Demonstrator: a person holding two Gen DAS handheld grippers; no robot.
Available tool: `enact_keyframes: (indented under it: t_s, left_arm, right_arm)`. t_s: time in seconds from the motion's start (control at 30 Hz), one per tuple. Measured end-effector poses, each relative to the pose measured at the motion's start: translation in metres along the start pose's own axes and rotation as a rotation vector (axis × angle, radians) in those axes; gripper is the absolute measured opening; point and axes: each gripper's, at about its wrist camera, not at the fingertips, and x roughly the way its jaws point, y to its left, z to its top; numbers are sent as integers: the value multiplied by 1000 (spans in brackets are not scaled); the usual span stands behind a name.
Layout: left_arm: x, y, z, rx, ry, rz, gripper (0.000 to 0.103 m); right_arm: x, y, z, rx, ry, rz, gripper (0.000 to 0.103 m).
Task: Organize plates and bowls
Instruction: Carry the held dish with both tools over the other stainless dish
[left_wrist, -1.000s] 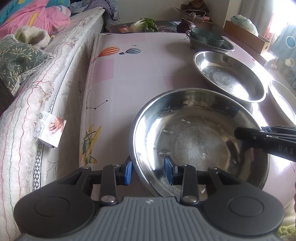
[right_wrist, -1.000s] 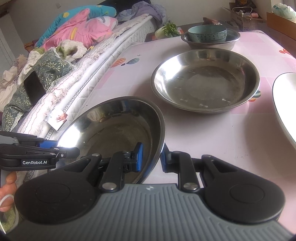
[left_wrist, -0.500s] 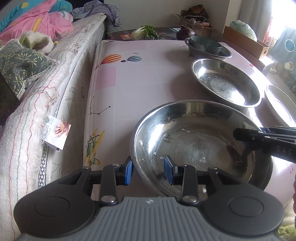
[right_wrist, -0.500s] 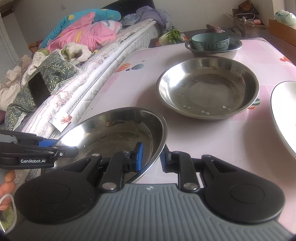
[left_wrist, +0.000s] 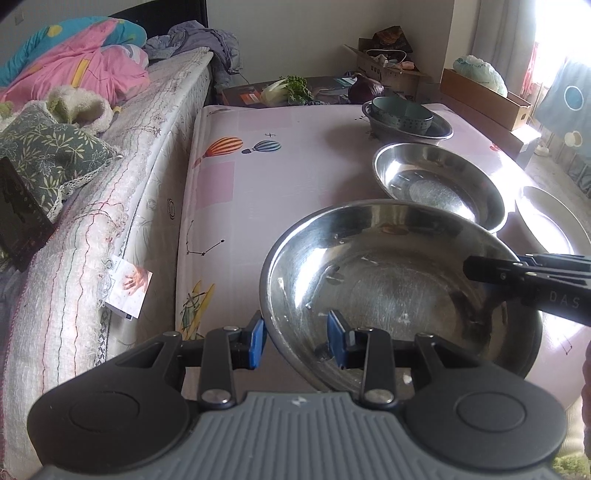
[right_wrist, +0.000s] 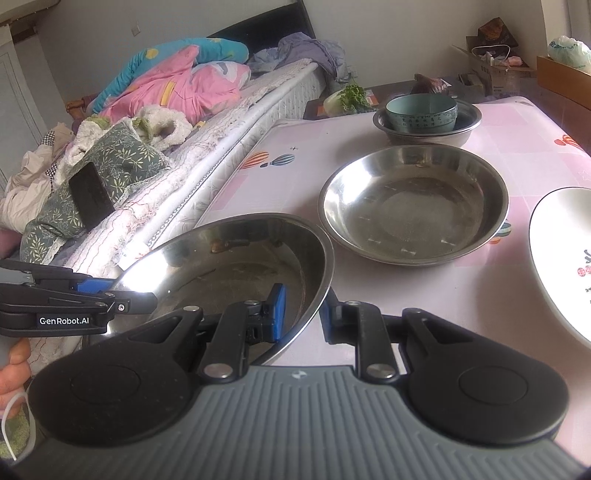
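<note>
Above pink table (left_wrist: 295, 173), steel bowl (left_wrist: 388, 280) pinched by both jaws, "GenRobot.AI" on left gripper (right_wrist: 122, 295), "DAS" on right gripper (left_wrist: 476, 267)

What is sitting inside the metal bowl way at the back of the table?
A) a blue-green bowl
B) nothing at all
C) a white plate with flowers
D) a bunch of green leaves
A: the blue-green bowl stands inside the far metal bowl, its rim rising above the metal one, in both camera views.

Daylight from blown-out window (left_wrist: 554, 33) at right, steel glare, fisheye-bent edges, sharp focus
</note>
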Motion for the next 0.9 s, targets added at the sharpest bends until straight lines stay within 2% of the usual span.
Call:
enact_keyframes:
  t_s: [0.23, 0.47, 0.9]
  left_arm:
    - [-6, -17, 20, 36, -36, -18, 36]
    - [4, -43, 49, 73, -61, -57, 36]
    - [58, -86, 95, 102, -27, -133, 36]
  right_arm:
    - [-18, -15, 14, 26, -57, -18, 19]
    - [-30, -44, 30, 60, -93, -65, 19]
    - [-19, -102, 54, 108, -80, -167, 20]
